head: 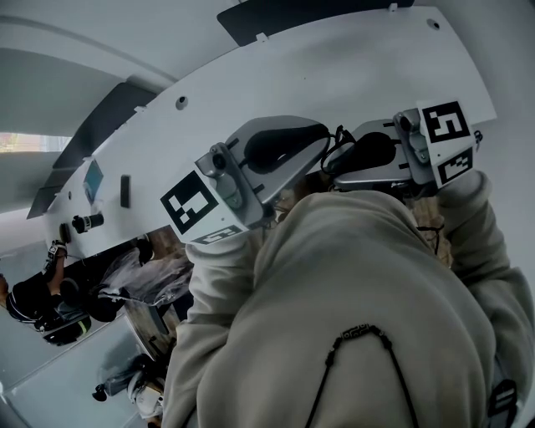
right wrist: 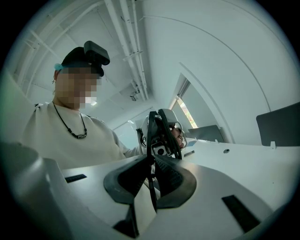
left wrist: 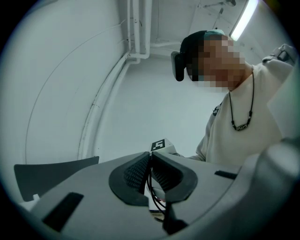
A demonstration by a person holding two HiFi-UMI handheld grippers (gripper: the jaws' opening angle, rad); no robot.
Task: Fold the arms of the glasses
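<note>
Both grippers are held level, close to the person's chest, with their jaws facing each other. The black glasses hang between them. In the right gripper view the thin black frame runs up from my right gripper, shut on it, towards my left gripper opposite. In the left gripper view my left gripper is shut on a thin black part of the glasses; which part I cannot tell. From the head view, the left gripper and right gripper nearly meet, and only a sliver of the glasses shows.
A cream sleeve and sweatshirt fill the lower head view. Beyond the grippers lies a white table with a dark panel at its far edge. Another person and some equipment stand at the lower left.
</note>
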